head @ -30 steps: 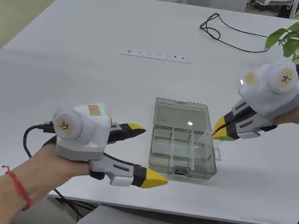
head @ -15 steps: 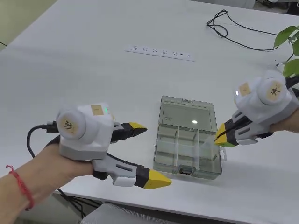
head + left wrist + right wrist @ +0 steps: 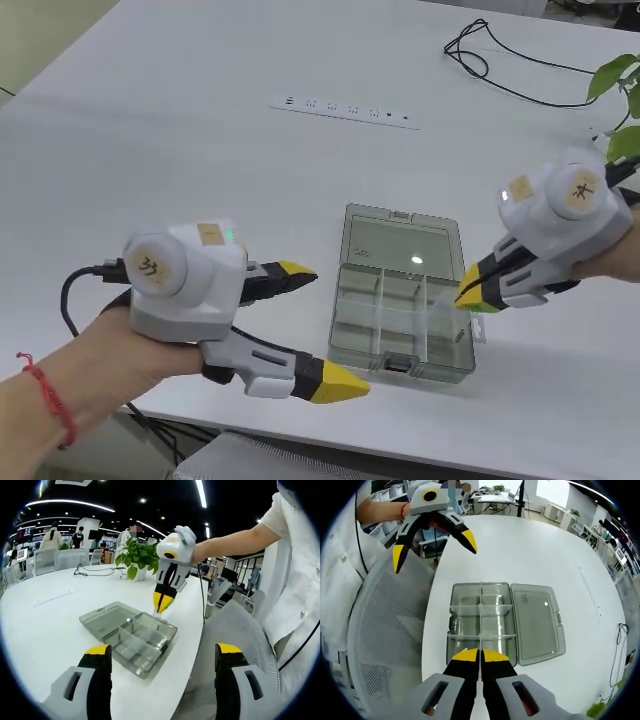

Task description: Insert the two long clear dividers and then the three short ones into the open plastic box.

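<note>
One clear divider [image 3: 448, 308] is up in the air, pinched between the closed jaws of the right hand-held gripper [image 3: 463, 298], just over the right rim of the open plastic box [image 3: 400, 374]. Inside the box several dividers already stand, exact count unclear, so I'd judge we're late in the job. The left hand-held gripper [image 3: 162, 650] hovers left of the box, jaws wide, empty.

open box [image 3: 336, 325], dividers [image 3: 383, 300] in, 1 divider [image 3: 446, 306] gripped
</note>
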The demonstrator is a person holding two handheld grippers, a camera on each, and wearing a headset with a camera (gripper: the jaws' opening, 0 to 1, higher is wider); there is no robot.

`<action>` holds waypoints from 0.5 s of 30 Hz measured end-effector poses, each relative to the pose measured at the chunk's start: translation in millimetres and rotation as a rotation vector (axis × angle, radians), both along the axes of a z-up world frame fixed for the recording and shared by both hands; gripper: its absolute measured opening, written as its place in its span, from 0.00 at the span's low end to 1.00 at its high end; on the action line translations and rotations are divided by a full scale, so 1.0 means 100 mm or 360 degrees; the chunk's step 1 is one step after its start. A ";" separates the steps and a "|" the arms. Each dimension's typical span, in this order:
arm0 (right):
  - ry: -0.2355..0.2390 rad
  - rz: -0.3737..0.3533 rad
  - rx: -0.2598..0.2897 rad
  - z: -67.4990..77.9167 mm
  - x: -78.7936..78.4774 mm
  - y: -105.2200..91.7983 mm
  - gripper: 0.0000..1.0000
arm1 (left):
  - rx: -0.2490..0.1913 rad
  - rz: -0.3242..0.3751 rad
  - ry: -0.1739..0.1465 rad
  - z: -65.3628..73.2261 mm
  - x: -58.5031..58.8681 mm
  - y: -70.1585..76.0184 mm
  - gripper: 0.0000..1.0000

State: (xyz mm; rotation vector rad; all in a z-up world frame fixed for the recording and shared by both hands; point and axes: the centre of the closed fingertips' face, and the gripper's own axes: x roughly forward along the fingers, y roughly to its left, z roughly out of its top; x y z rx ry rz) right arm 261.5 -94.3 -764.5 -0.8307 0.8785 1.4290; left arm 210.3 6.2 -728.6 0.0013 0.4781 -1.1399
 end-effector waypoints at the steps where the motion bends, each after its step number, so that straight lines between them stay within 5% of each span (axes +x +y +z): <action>1: -0.0006 0.0009 -0.0001 -0.01 0.01 -0.01 0.02 | -0.0001 -0.0001 -0.0001 0.00 0.00 0.00 0.86; 15: -0.0037 0.0036 -0.0037 -0.10 0.13 -0.06 0.02 | -0.0004 0.0002 0.0000 0.01 -0.01 -0.01 0.85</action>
